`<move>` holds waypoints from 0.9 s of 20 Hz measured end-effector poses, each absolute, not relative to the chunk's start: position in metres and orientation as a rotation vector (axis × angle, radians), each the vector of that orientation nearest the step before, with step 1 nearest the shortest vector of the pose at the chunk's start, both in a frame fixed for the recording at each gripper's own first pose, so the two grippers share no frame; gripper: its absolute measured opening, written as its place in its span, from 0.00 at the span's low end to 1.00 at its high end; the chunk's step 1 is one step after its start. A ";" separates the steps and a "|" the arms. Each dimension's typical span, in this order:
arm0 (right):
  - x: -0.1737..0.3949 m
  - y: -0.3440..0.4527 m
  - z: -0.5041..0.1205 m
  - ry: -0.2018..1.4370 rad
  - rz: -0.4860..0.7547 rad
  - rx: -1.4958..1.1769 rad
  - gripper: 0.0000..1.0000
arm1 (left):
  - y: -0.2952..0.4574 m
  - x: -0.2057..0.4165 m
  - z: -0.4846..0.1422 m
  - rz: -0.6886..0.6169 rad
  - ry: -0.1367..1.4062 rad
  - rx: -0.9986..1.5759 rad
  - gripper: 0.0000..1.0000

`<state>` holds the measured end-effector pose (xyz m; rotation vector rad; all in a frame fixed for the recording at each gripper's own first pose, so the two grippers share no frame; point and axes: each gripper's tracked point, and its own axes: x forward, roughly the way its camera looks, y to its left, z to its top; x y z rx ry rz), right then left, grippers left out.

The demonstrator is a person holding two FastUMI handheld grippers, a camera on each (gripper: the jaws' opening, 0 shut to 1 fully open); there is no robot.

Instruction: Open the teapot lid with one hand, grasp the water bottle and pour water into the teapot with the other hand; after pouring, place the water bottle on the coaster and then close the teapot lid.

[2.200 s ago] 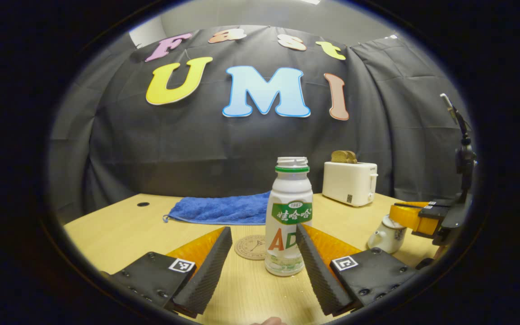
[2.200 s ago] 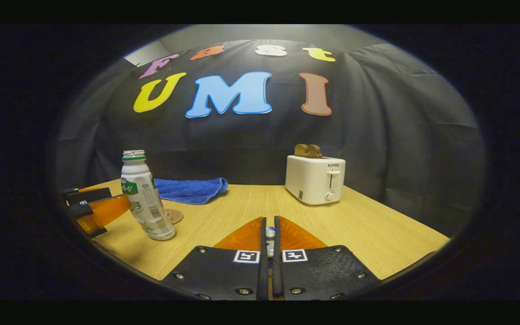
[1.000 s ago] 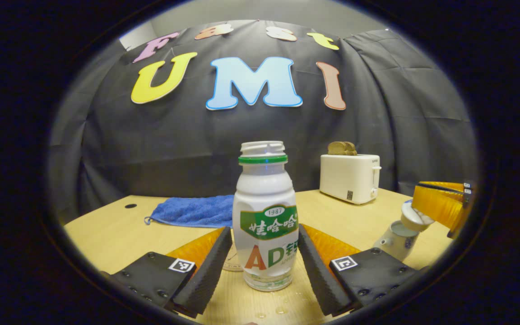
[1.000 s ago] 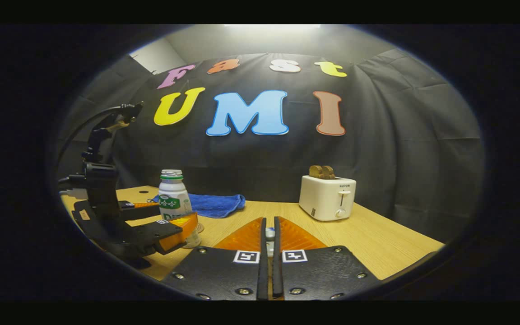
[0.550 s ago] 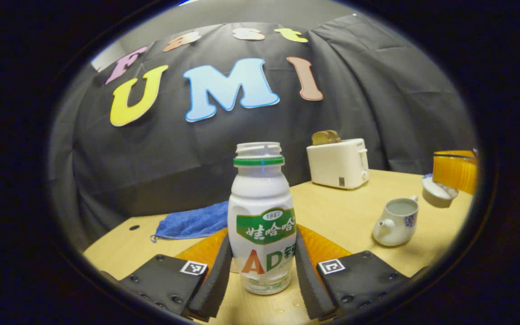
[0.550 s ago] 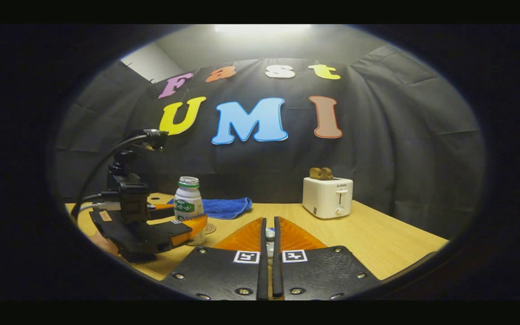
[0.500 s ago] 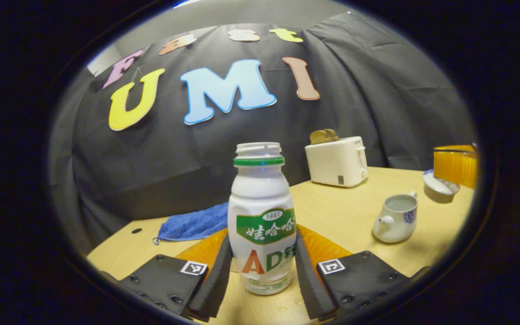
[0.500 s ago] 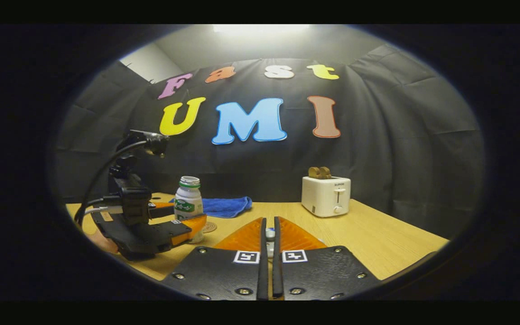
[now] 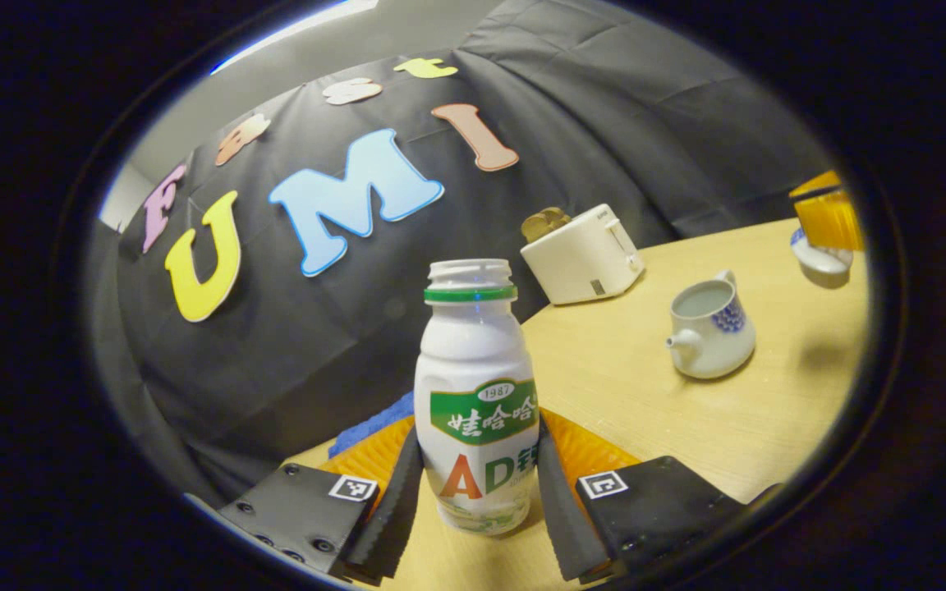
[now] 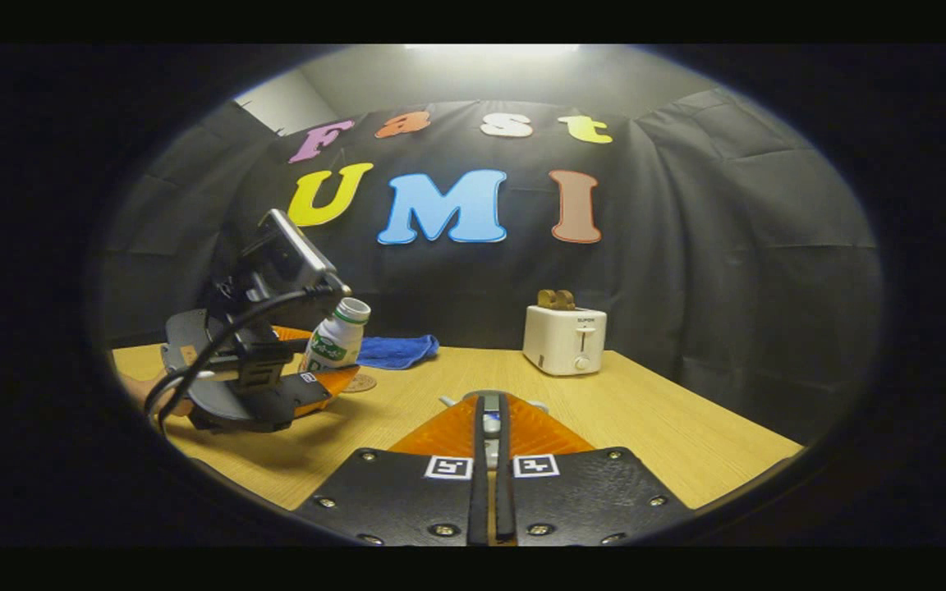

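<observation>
Water bottle tilted, clamped in left claw.

The left gripper squeezed the water bottle, lifted it – and tipped it toward the teapot.

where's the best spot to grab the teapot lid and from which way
By the small knob on top of the teapot lid, pinched from above. That is how the right gripper has it in the right gripper view: both fingers shut on the knob, the lid's wide rim hanging below them. The rim looks too broad and shallow for a sure side grip. The teapot stands open.
</observation>
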<state>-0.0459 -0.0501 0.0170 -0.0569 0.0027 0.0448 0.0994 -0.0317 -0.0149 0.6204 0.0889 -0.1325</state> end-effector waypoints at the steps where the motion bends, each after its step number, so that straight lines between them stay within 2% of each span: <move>1: -0.050 -0.052 0.017 0.003 0.042 -0.060 0.04 | -0.031 0.103 -0.016 -0.127 0.095 0.654 0.75; 3: -0.056 -0.053 0.014 0.011 0.041 -0.066 0.04 | -0.031 0.106 -0.022 -0.131 0.114 0.712 0.74; 4: -0.059 -0.053 0.012 0.016 0.044 -0.067 0.04 | -0.030 0.108 -0.024 -0.123 0.120 0.755 0.79; 5: -0.061 -0.052 0.010 0.021 0.049 -0.063 0.04 | -0.031 0.109 -0.022 -0.116 0.115 0.803 0.79; 6: -0.065 -0.049 0.008 0.026 0.057 -0.060 0.00 | -0.034 0.110 -0.022 -0.115 0.110 0.849 0.79; 7: -0.068 -0.048 0.008 0.025 0.061 -0.060 0.04 | -0.038 0.110 -0.021 -0.119 0.106 0.888 0.79; 8: -0.071 -0.047 0.008 0.024 0.066 -0.060 0.04 | -0.043 0.112 -0.023 -0.128 0.103 0.927 0.74; 10: -0.075 -0.046 0.006 0.029 0.076 -0.061 0.00 | -0.053 0.116 -0.021 -0.142 0.084 1.010 0.74; 11: -0.078 -0.046 0.005 0.031 0.078 -0.061 0.00 | -0.058 0.117 -0.020 -0.146 0.071 1.050 0.79; 12: -0.080 -0.047 0.003 0.034 0.077 -0.059 0.00 | -0.063 0.118 -0.020 -0.149 0.060 1.088 0.70; 13: -0.083 -0.047 0.004 0.036 0.077 -0.055 0.00 | -0.069 0.119 -0.020 -0.157 0.051 1.119 0.74; 14: -0.085 -0.048 0.002 0.039 0.077 -0.050 0.00 | -0.071 0.119 -0.021 -0.165 0.049 1.145 0.70; 15: -0.088 -0.050 0.001 0.044 0.075 -0.046 0.00 | -0.075 0.119 -0.020 -0.172 0.043 1.165 0.79; 16: -0.090 -0.051 -0.001 0.049 0.073 -0.043 0.04 | -0.080 0.119 -0.019 -0.177 0.035 1.186 0.79; 18: -0.096 -0.055 -0.002 0.054 0.067 -0.036 0.04 | -0.087 0.120 -0.018 -0.186 0.015 1.232 0.79</move>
